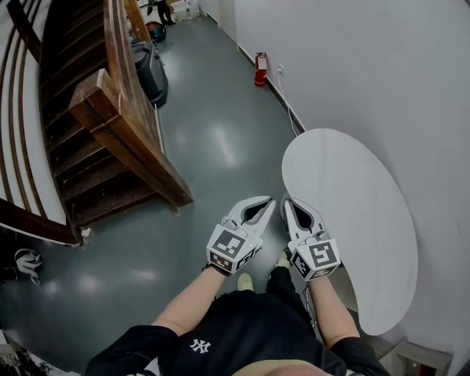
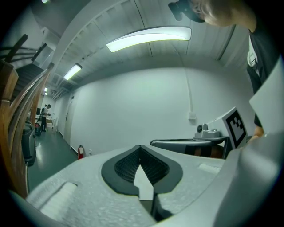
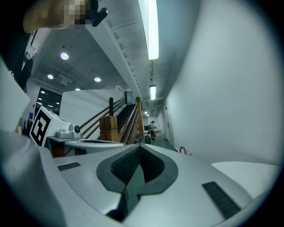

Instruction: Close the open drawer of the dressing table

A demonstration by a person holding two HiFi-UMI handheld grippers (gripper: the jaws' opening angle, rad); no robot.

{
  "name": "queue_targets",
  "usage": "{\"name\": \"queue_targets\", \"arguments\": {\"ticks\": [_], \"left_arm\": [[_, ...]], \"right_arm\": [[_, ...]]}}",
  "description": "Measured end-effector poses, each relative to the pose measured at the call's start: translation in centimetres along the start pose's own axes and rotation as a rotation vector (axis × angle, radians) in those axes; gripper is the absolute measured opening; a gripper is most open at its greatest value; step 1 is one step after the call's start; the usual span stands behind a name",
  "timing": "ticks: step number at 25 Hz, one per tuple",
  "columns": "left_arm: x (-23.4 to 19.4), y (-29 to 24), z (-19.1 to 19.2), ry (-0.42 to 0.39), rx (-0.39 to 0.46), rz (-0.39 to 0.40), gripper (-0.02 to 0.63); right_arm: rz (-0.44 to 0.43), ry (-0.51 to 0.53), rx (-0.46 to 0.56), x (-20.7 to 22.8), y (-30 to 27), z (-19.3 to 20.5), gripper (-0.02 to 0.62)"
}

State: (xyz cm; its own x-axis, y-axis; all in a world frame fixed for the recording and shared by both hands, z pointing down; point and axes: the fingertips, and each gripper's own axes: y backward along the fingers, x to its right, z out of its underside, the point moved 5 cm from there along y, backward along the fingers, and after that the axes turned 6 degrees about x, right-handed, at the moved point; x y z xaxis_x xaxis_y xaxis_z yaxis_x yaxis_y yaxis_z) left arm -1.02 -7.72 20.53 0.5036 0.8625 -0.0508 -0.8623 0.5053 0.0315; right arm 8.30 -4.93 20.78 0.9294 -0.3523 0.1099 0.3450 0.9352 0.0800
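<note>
The dressing table shows only as a white kidney-shaped top [image 1: 352,213] against the right wall; its edge also appears low in the right gripper view [image 3: 248,170]. No drawer is visible in any view. I hold both grippers level in front of my body, side by side, just left of the table's near edge. The left gripper [image 1: 270,202] has its fingertips together and nothing between them [image 2: 140,146]. The right gripper [image 1: 288,200] is likewise shut and empty [image 3: 140,145]. Neither touches the table.
A wooden staircase [image 1: 110,125] with a heavy newel post runs along the left. A red fire extinguisher [image 1: 260,70] stands by the white wall, and a dark bag [image 1: 150,70] sits by the stair rail. A helmet [image 1: 26,263] lies at far left. A person [image 1: 163,9] stands far down the corridor.
</note>
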Motion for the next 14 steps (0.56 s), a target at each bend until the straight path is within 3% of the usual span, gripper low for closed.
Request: {"name": "queue_targets", "arguments": {"ticks": [14], "left_arm": [[-0.44, -0.56, 0.46, 0.008, 0.001, -0.013, 0.011]], "right_arm": [[0.006, 0.006, 0.0, 0.59, -0.1, 0.22, 0.015]]}}
